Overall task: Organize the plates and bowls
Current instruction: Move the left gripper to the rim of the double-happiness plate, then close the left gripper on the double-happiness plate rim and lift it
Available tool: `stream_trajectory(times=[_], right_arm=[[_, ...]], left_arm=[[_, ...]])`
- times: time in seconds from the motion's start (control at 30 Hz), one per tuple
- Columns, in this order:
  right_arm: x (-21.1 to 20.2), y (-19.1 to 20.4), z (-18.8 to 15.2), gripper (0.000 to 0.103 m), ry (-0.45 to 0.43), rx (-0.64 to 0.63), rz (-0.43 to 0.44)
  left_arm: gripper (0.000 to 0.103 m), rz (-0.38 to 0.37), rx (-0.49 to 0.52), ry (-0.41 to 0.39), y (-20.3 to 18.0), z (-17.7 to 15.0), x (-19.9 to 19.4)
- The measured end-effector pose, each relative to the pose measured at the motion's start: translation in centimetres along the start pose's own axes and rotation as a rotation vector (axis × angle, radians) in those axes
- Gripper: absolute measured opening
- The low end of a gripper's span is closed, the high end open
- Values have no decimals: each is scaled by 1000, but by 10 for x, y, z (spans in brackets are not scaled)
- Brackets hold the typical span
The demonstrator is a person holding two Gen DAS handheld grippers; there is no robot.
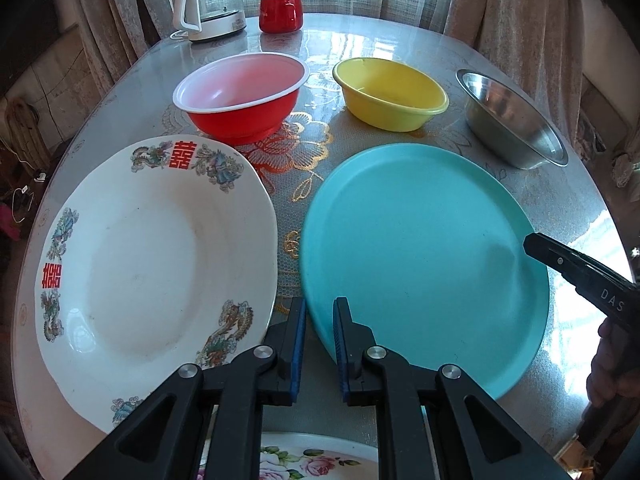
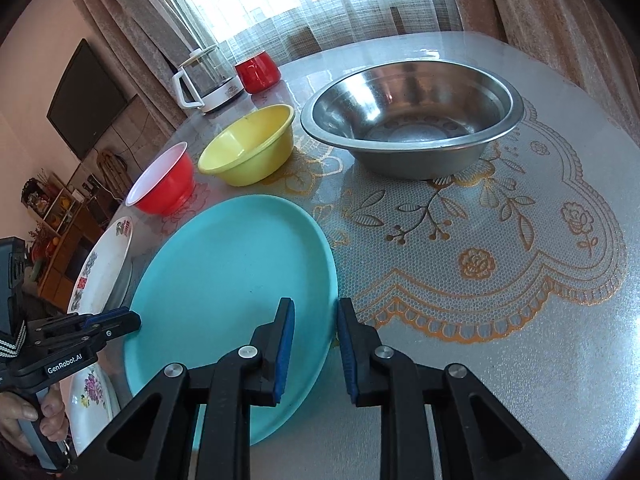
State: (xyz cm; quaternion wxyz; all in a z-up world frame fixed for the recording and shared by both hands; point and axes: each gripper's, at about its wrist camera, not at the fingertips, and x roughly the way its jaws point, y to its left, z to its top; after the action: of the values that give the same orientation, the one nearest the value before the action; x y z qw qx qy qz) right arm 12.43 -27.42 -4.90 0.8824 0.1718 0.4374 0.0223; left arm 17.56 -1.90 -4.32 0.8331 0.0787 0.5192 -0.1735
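Observation:
A teal plate [image 1: 420,248] [image 2: 232,280] lies at the near middle of the table. My left gripper [image 1: 319,304] [image 2: 132,318] is shut on its left rim. Across from it, my right gripper [image 2: 314,304] [image 1: 528,244] is shut on the right rim. To the left is a white plate [image 1: 152,264] [image 2: 104,264] with red characters. A floral plate [image 1: 316,460] [image 2: 90,392] shows below the teal one's near edge. Behind stand a red bowl [image 1: 244,96] [image 2: 164,188], a yellow bowl [image 1: 392,92] [image 2: 248,148] and a steel bowl [image 1: 516,120] [image 2: 412,120].
A glass kettle [image 1: 208,4] and a red mug [image 1: 280,8] stand at the table's far edge by the curtains. The round table [image 2: 520,320] has a lace-patterned cover under clear film. A hand [image 2: 36,412] holds the left gripper's handle.

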Motion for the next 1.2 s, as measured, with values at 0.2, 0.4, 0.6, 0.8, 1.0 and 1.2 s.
stream_trajectory(times=[0.2, 0.4, 0.6, 0.8, 1.0, 1.2], right_arm=[[6, 6, 4, 22, 2, 6, 3], [9, 13, 3, 22, 0, -16, -3], [9, 15, 2, 22, 3, -28, -15], [9, 20, 2, 23, 8, -37, -33], [4, 24, 5, 32, -8, -35, -47], [-6, 41, 7, 35, -52, -87, -73]], left_arm=[[23, -25, -33, -13, 1, -1, -9], [23, -38, -33, -36, 0, -10, -19], [23, -41, -25, -106, 0, -17, -44], [23, -40, -55, -174, 15, -28, -70], [23, -29, -143, -212, 48, -44, -85], [23, -34, -278, -247, 91, -62, -90]])
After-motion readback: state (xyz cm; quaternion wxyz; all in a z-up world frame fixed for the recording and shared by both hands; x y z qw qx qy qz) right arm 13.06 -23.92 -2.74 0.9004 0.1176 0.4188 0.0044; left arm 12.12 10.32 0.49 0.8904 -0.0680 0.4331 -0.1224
